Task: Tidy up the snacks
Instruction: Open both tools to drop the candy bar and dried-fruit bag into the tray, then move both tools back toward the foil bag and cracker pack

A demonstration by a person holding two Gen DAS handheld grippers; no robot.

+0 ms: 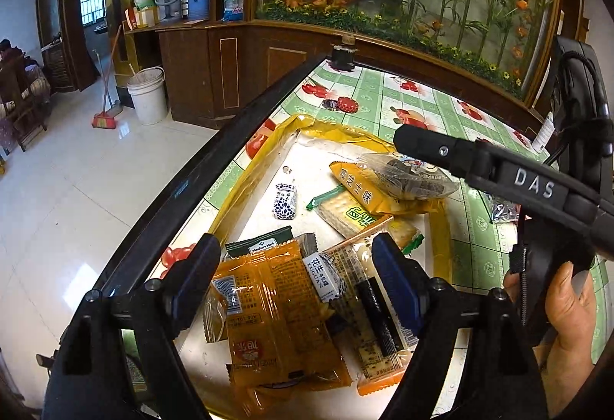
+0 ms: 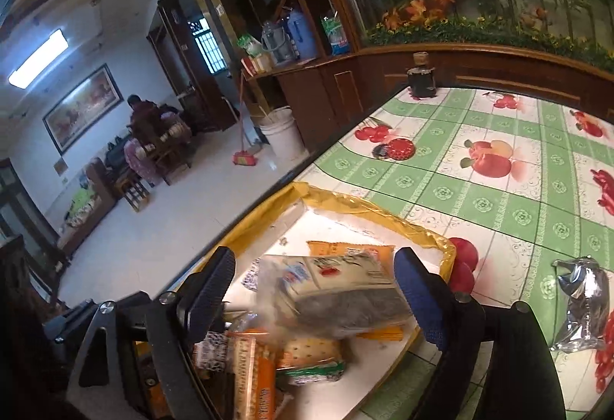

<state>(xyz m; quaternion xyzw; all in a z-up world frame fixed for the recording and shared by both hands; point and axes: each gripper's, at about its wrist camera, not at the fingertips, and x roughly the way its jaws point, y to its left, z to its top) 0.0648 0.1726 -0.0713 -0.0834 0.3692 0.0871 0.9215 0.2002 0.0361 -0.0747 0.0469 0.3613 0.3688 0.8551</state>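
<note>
A shallow yellow-rimmed tray (image 1: 245,174) (image 2: 368,205) with a white floor holds several snack packets. My left gripper (image 1: 295,251) hangs open over its near end, above an orange packet (image 1: 276,308), a small blue-and-white candy (image 1: 326,278) and a long cracker pack (image 1: 368,316); its pads touch none of them. My right gripper (image 2: 314,262) is open too, and one of its fingers (image 1: 426,147) shows at the tray's far right. A clear packet with dark contents (image 2: 337,301) (image 1: 406,174) lies loose between the jaws on a yellow packet (image 1: 360,190).
A silver foil packet (image 2: 583,308) (image 1: 502,209) lies on the green fruit-print tablecloth right of the tray. A red lid (image 2: 399,147) and a corked dark bottle (image 2: 420,78) stand farther back. The table's black edge (image 1: 215,159) runs along the left. A hand (image 1: 568,308) holds the right gripper.
</note>
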